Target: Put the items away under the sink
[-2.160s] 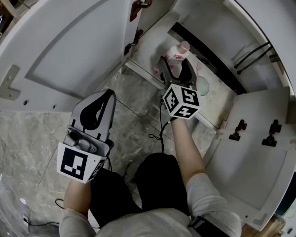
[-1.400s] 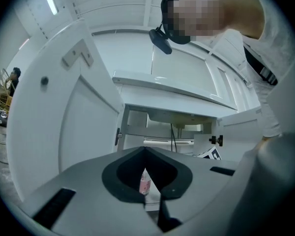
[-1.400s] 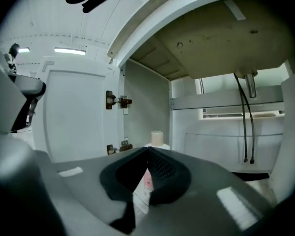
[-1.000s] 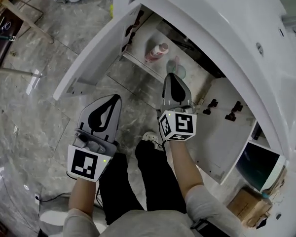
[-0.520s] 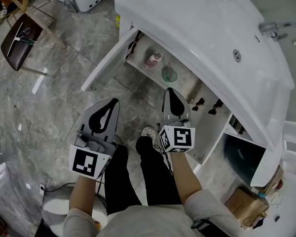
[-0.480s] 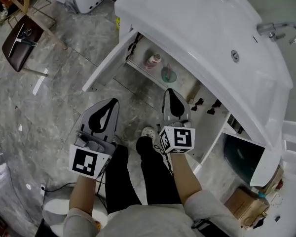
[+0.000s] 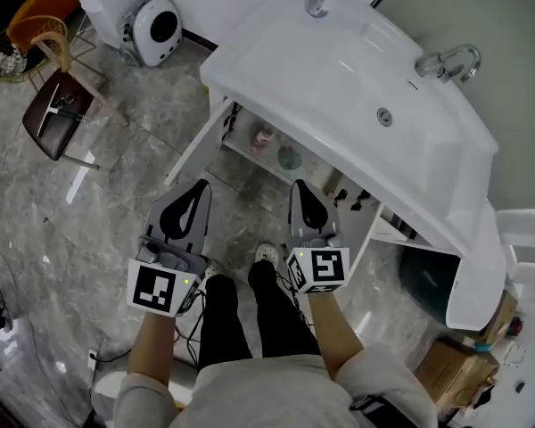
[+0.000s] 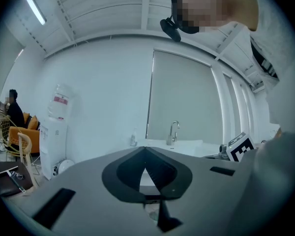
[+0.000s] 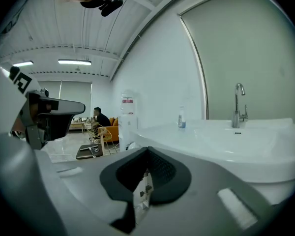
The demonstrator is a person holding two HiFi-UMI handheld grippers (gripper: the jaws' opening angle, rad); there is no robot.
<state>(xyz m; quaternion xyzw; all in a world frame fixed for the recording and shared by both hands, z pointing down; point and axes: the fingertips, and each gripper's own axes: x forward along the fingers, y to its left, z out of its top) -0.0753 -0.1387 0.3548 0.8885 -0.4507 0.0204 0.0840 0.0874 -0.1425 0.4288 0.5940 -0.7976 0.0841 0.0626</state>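
You stand back from the sink (image 7: 339, 61), both grippers level at lower centre of the head view. The left gripper (image 7: 199, 185) has its jaws meeting at the tips on nothing, and so does the right gripper (image 7: 303, 185), so neither is carrying anything. The pink bottle (image 7: 263, 138) stands upright in the open cabinet (image 7: 247, 141) under the sink, just above the grippers in frame, with a round greenish thing (image 7: 290, 158) just beside it. The cabinet door (image 7: 199, 150) hangs open, so closing up looks like the likely remainder.
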